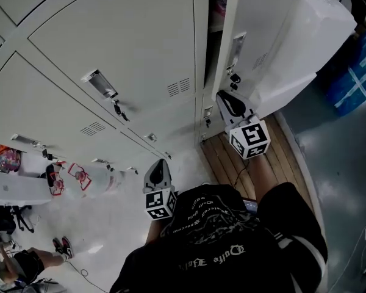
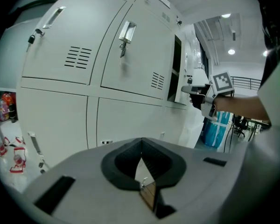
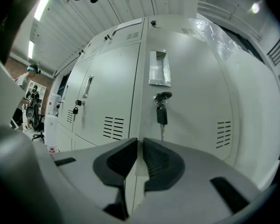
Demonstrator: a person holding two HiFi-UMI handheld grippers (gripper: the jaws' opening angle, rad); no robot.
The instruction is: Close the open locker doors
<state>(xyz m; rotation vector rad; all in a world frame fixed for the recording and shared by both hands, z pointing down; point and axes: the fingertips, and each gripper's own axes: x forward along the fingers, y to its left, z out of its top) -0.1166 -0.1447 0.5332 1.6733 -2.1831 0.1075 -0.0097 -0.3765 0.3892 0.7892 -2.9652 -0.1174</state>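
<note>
A wall of pale grey lockers fills the head view. One locker door (image 1: 262,35) at the right stands ajar, with a dark gap (image 1: 215,41) beside its free edge. My right gripper (image 1: 227,102) is at the lower part of that free edge. In the right gripper view the door (image 3: 191,101) shows a recessed handle (image 3: 158,69) and a key (image 3: 161,113) hanging in its lock, and the gripper (image 3: 140,146) is shut on the door's edge. My left gripper (image 1: 158,166) hangs lower left, clear of the lockers, shut and empty (image 2: 142,153).
A wooden floor strip (image 1: 232,157) runs below the ajar door. A plastic-wrapped white bulk (image 1: 317,47) and a blue bundle (image 1: 354,78) stand to the right. At far left are a white box (image 1: 18,188), shoes (image 1: 62,246) and another person's arm (image 1: 24,264).
</note>
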